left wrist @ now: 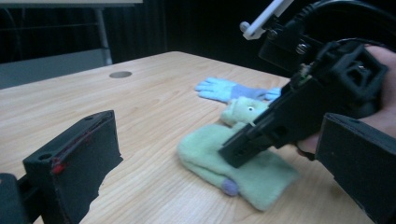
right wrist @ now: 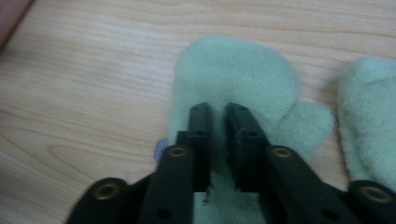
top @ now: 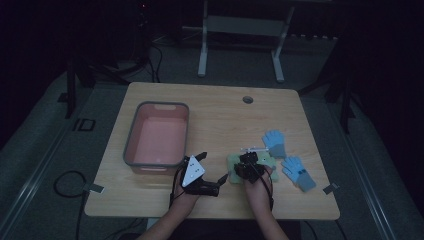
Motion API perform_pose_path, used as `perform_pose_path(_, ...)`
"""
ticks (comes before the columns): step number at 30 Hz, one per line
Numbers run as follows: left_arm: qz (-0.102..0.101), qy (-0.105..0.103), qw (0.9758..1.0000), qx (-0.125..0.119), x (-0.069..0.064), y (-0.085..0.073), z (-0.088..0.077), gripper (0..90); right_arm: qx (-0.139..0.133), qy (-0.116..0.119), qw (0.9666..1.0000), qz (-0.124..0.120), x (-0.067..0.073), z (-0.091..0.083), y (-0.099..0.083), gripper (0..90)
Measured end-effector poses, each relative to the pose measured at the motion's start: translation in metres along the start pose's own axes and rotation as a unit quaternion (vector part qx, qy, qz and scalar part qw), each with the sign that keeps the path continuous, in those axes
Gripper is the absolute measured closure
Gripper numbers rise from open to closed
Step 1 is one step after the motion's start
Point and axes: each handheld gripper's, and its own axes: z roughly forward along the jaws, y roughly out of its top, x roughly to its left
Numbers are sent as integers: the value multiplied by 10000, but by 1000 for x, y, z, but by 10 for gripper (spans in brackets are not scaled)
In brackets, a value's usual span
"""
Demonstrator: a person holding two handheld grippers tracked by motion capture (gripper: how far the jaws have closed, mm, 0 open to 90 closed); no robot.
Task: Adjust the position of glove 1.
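Two grippers are noted; the right gripper [right wrist: 218,109] is lowered onto the green mitten [right wrist: 233,79] at the table's [top: 215,107] near edge, jaws narrowly parted, nothing clamped, evidently for a pinch; the left gripper [left wrist: 210,154] is held released beside it.

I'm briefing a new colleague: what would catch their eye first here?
The right hand-held gripper pressed down on a fuzzy pale-green mitten, jaws nearly together, near the wooden table's front edge. Then two light-blue knitted gloves to its right, and a grey-rimmed pink plastic tub on the left.
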Motion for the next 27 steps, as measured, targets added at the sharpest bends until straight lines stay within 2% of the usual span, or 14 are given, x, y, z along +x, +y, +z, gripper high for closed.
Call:
perform_pose_path(4,84,-10,10000,0,-2,1,0,1,-180,129,9998,-12,-4,-11,6,705)
perform_pose_path(9,142,-35,9999,40,-2,1,0,1,-403,418,9977,-349,-9,-30,18,618)
perform_pose_path(10,153,-29,9999,46,-2,1,1,1,-501,394,9968,-489,-11,-34,20,612)
perform_pose_path(12,148,-42,9999,53,-2,0,1,1,-597,383,9956,-620,-18,-41,22,601)
perform_pose_path(15,136,-58,9999,60,-1,0,1,1,-610,387,9947,-735,-33,-48,26,597)
perform_pose_path(17,154,-70,9998,74,-1,0,1,1,-551,318,9938,-911,-40,-51,29,598)
perform_pose_path(19,157,-72,9998,77,-1,0,1,1,-553,380,9916,-1106,-49,-55,31,599)
perform_pose_path(21,157,-78,9998,96,-1,0,2,1,-470,330,9899,-1295,-56,-56,35,598)
perform_pose_path(27,144,-92,9998,102,-2,-1,3,1,-312,61,9866,-1601,-74,-62,38,618)
